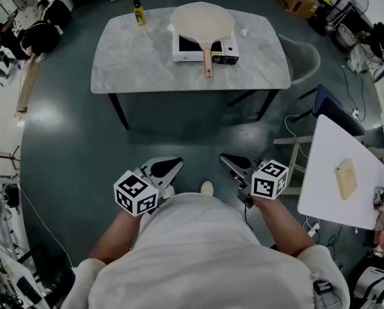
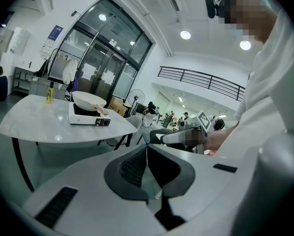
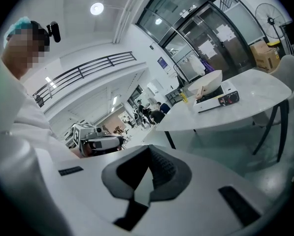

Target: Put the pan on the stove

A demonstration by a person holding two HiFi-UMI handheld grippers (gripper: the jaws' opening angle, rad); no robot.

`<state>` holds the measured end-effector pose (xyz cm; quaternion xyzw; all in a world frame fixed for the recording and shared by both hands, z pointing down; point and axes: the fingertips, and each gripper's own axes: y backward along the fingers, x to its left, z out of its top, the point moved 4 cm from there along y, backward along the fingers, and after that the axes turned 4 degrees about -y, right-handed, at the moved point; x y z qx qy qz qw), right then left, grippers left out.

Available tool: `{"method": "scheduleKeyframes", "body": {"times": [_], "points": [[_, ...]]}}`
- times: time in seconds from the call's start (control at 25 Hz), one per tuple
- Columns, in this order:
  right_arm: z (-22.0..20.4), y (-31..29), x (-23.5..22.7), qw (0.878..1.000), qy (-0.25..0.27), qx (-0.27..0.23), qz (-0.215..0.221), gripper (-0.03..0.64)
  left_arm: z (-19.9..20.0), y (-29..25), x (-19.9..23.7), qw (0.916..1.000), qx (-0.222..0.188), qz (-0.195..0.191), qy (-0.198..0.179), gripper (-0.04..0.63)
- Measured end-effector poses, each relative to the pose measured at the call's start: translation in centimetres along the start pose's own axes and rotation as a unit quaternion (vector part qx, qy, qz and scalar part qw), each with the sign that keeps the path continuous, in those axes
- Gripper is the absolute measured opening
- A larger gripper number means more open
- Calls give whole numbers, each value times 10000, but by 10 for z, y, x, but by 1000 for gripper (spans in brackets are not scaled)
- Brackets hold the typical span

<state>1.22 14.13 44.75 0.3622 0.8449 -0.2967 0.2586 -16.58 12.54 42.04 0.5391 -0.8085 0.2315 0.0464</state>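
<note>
Pan [image 1: 201, 21] is seen already resting on the stove [image 1: 225, 49] on the tabletop [image 1: 134, 63], well ahead of both pairs of fingers. Left gripper [image 1: 177, 163] and right gripper [image 1: 225, 159] are pressed together on nothing; the task is judged done.

Open dark floor [image 1: 192, 140] between person and counter [image 1: 127, 56]. Counter's left half bare; yellow bottle [image 1: 139, 11] at far left edge. Portable stove [image 1: 186, 55] with pan [image 1: 201, 21] on top fills centre-right, pan handle [image 1: 208, 60] jutting toward near edge. Chair [image 1: 305, 60] flanks counter's right end; white side counter [image 1: 333, 166] crowds right flank
</note>
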Motion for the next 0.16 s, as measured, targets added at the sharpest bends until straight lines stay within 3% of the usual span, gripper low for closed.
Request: {"method": "scheduleKeyframes", "body": {"times": [0.16], "points": [[-3,-9,9,9999,94,55,-1,5,-4,11,5,10000,-20,11,12,20]]}}
